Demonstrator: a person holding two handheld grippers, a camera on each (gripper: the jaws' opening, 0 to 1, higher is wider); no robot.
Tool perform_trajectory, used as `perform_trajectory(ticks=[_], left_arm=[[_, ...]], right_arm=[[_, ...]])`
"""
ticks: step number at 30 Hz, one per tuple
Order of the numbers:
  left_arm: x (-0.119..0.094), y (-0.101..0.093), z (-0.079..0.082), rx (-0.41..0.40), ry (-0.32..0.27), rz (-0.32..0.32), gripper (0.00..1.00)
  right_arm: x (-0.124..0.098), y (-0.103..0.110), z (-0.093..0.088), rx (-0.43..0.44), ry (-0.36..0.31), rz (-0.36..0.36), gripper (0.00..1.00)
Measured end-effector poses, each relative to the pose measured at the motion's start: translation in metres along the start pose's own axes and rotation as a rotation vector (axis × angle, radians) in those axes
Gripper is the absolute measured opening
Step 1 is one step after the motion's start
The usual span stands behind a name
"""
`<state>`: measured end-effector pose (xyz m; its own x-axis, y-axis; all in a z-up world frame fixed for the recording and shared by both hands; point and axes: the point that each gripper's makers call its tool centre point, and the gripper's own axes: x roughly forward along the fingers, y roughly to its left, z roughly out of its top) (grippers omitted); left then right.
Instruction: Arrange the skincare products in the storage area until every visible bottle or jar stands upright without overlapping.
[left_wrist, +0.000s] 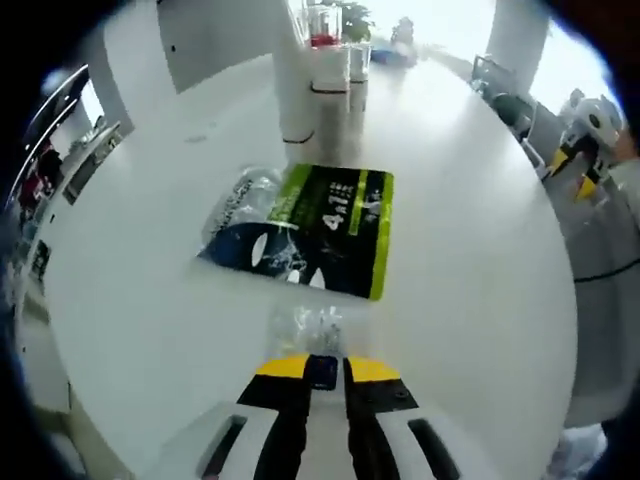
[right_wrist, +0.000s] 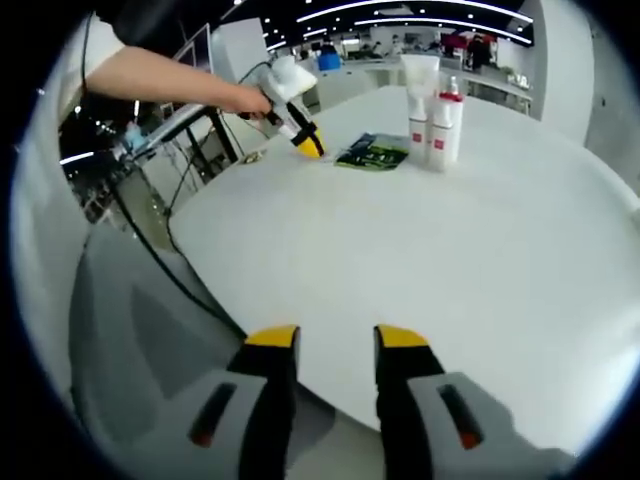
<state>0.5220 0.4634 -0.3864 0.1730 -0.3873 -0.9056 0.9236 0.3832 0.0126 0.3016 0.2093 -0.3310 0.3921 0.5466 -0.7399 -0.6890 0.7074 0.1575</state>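
While the left gripper (left_wrist: 325, 368) was seen with fingers nearly closed, pinching a small dark piece, a green-black sachet (left_wrist: 305, 230) lay flat on the white counter (left_wrist: 470, 280), bottles (left_wrist: 325, 95) upright beyond. Right gripper (right_wrist: 338, 338) fingers were parted, empty; bottles (right_wrist: 433, 115) stood far off beside the sachet (right_wrist: 372, 152).

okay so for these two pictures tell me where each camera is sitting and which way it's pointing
Left gripper view: rides on the left claw, low over the white table, facing the flat green and black packet and upright white bottles beyond; the right claw shows at the far right.
Right gripper view: rides on the right claw at the table's near edge, facing across it; the person's arm and left claw show upper left.
Shared: table, packet, bottles, and each other's claw.
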Motion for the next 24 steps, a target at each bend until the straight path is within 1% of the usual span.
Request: perform_trajectory(ticks=[1,3,5,8,10,12,13,14,18,19,21,22,23,24], left_arm=[[0.0,0.0,0.0,0.016,0.008,0.0,0.13],[0.001,0.0,0.0,0.083,0.022,-0.003,0.13],[0.002,-0.001,0.001,0.125,0.036,-0.004,0.13],[0.001,0.002,0.002,0.103,0.042,0.003,0.16],[0.0,0.007,0.002,0.086,0.041,0.035,0.21],[-0.002,0.007,0.0,0.086,0.051,0.038,0.25],[-0.003,0.006,-0.001,0.079,0.052,0.036,0.25],[-0.006,0.005,0.001,0.069,0.041,0.036,0.25],[-0.023,0.013,0.002,0.044,0.013,0.091,0.32],[-0.031,0.018,0.0,0.016,-0.005,0.12,0.34],[-0.041,0.023,-0.006,-0.02,-0.044,0.146,0.37],[-0.05,0.027,-0.019,-0.072,-0.054,0.158,0.38],[-0.055,0.029,-0.032,-0.103,-0.04,0.165,0.39],[-0.061,0.032,-0.049,-0.126,-0.017,0.175,0.4]], right_arm=[[0.0,0.0,0.0,0.001,0.0,0.0,0.31],[0.0,0.0,0.0,0.002,0.001,0.002,0.31],[0.0,0.0,0.0,0.001,0.0,0.002,0.31],[0.0,0.0,0.0,0.0,-0.001,0.002,0.31],[-0.001,0.0,0.001,-0.001,-0.004,0.001,0.31],[-0.002,-0.001,0.003,-0.002,-0.013,-0.004,0.31],[-0.003,-0.001,0.004,0.006,-0.024,0.001,0.31],[-0.003,-0.001,0.003,0.017,-0.02,0.005,0.31],[-0.002,-0.002,0.003,0.023,-0.016,0.004,0.31],[-0.002,-0.001,0.002,0.018,-0.014,0.006,0.31],[-0.002,0.0,0.002,0.011,-0.011,0.007,0.31],[-0.002,0.001,0.002,0.01,-0.012,0.009,0.31],[-0.002,0.001,0.002,0.008,-0.012,0.009,0.31],[-0.002,0.001,0.002,0.008,-0.012,0.01,0.31]])
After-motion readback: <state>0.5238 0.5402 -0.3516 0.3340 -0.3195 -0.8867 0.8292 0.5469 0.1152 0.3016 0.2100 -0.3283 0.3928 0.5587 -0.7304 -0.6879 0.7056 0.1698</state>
